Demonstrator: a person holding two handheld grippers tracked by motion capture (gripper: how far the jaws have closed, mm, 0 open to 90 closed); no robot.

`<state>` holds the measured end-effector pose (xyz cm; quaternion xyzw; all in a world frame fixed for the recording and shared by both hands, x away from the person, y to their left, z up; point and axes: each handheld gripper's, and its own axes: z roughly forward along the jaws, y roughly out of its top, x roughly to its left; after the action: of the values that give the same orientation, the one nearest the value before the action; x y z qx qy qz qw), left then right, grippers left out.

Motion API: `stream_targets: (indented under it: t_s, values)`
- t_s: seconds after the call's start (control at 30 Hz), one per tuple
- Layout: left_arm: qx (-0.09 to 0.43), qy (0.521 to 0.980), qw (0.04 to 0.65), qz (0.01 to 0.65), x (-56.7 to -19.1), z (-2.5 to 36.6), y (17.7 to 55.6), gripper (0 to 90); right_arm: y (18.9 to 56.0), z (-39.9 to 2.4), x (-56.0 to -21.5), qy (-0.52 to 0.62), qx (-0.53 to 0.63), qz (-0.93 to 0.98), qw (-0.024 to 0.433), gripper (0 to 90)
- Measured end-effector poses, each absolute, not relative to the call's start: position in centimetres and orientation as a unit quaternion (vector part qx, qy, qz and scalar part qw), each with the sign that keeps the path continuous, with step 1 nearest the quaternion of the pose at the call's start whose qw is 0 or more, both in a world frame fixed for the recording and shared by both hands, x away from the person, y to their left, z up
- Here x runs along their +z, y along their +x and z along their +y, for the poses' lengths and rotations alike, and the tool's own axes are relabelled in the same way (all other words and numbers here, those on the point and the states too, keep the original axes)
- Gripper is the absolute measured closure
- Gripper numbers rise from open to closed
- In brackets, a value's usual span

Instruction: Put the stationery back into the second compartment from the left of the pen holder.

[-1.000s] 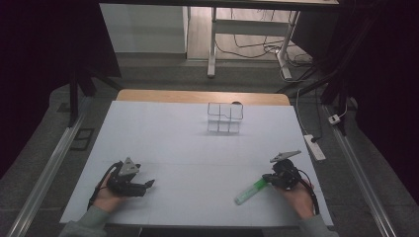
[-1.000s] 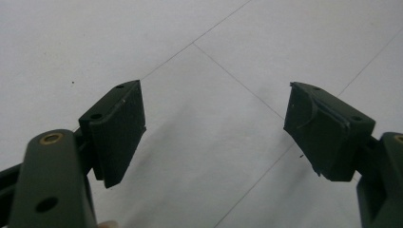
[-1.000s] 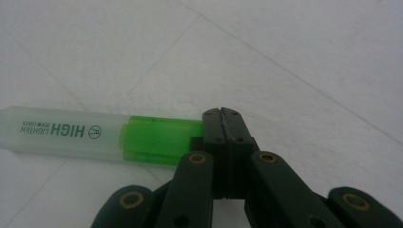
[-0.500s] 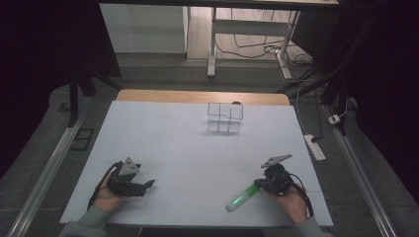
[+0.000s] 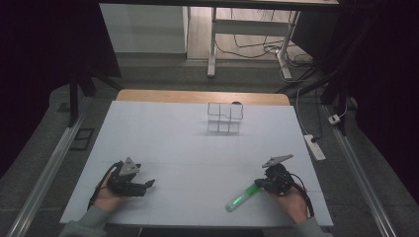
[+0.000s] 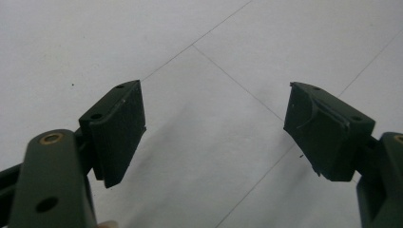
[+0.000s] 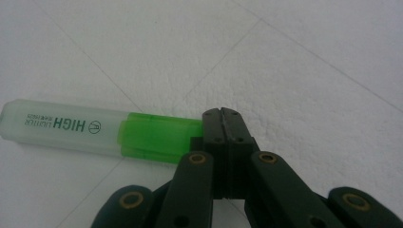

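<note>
The right gripper [image 7: 222, 114] had its jaws fully closed, pads together, their side against the green end of the highlighter [image 7: 102, 131], gripping nothing; since a second earlier the pen had slid nearer the table's [image 5: 188, 148] front edge, lying flat, so it seemed to be nudged rather than lifted; the left gripper [image 6: 214, 128] rested wide open and empty; the clear organizer [image 5: 225, 117] stood well apart.

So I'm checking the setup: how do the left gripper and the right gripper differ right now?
The left gripper has its jaws spread wide with only bare table between them; the right gripper has its jaws pressed together. The left gripper is clear of everything, while the right gripper's jaw tips meet the green end of the highlighter lying on the white table. Both are hand-held low over the near edge.
</note>
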<state>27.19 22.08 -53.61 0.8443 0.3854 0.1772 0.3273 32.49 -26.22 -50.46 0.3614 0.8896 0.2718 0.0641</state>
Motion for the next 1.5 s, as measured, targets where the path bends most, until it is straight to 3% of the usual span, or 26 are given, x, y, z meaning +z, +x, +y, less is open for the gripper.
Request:
stream_targets:
  t_s: [0.13, 0.37, 0.83, 1.1, 1.5]
  values:
    - [0.178, 0.844, 0.327, 0.385, -53.6, 22.1, 27.2, 21.5, 32.5, -26.4, -50.3, 0.355, 0.278, 0.889, 0.075, 84.9]
    - [0.177, 0.845, 0.326, 0.385, -53.6, 22.0, 27.2, 21.5, 32.5, -26.7, -50.0, 0.331, 0.291, 0.892, 0.096, 65.5]
    - [0.177, 0.845, 0.325, 0.386, -53.7, 22.0, 27.2, 21.4, 32.4, -27.2, -48.5, 0.249, 0.336, 0.901, 0.114, 43.0]
    - [0.177, 0.845, 0.325, 0.385, -53.6, 22.0, 27.2, 21.4, 32.2, -26.6, -47.4, 0.181, 0.327, 0.92, 0.123, 38.2]
    - [0.177, 0.845, 0.325, 0.387, -53.6, 22.0, 27.2, 21.3, 32.1, -24.8, -45.4, 0.058, 0.321, 0.94, 0.1, 33.2]
